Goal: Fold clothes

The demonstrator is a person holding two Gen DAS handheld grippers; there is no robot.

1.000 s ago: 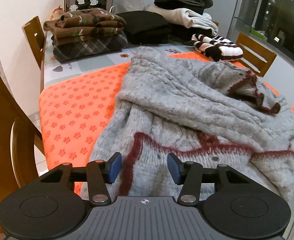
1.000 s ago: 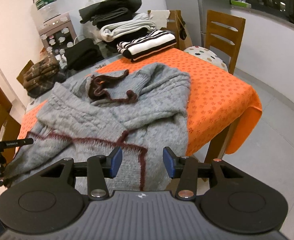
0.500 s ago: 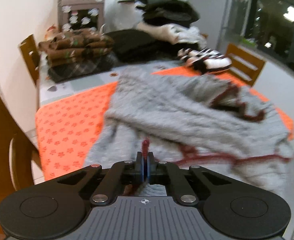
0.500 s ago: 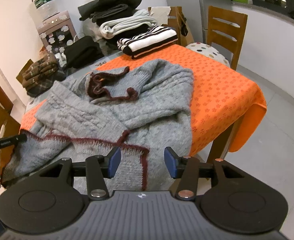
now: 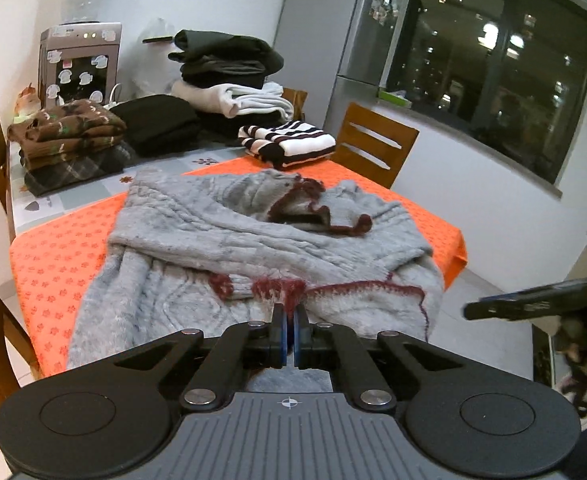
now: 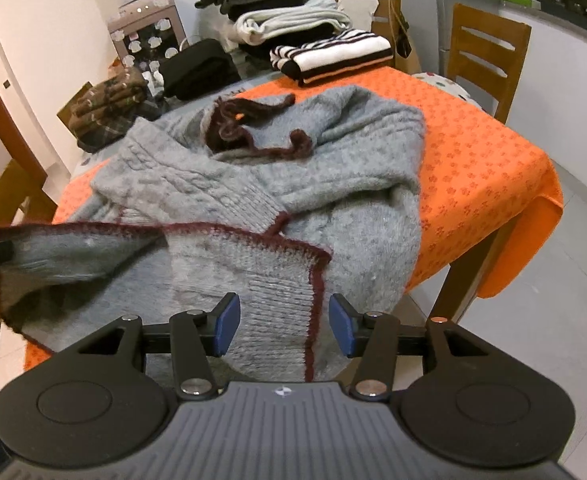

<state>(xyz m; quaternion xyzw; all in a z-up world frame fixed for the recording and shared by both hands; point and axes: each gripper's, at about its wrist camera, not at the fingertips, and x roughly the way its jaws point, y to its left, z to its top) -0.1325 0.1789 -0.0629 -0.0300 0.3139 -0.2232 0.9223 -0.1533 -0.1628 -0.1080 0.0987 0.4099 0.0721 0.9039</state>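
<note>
Left wrist view: the left gripper [image 5: 289, 330] has its blue fingers [image 5: 279, 334] pressed together on the maroon-trimmed hem of the grey cardigan [image 5: 253, 240], where a second ago they stood wide apart over that same edge. The pinched hem is lifted just ahead of the fingers; in the right wrist view it shows as a blurred flap [image 6: 73, 256] held up at the far left, its underside dark and hard to make out, with only the tip of the left gripper in frame. The cardigan runs lengthwise away from the fingers, hem nearest and maroon-edged collar [image 5: 317, 212] farthest, one sleeve folded across the body. It lies on the orange-covered worktop [image 5: 53, 248], its near part hanging over the edge. The right gripper [image 6: 283, 326] has its fingers [image 6: 227, 322] well apart, empty, astride the hem's right corner, whose maroon border [image 6: 315, 304] passes between them; whether they touch the knit cannot be told. In the left view the right gripper is a dark shape cut off at the right border. Beyond the collar sit a striped folded garment [image 5: 289, 144] and further clothes stacks [image 5: 229, 80].
</note>
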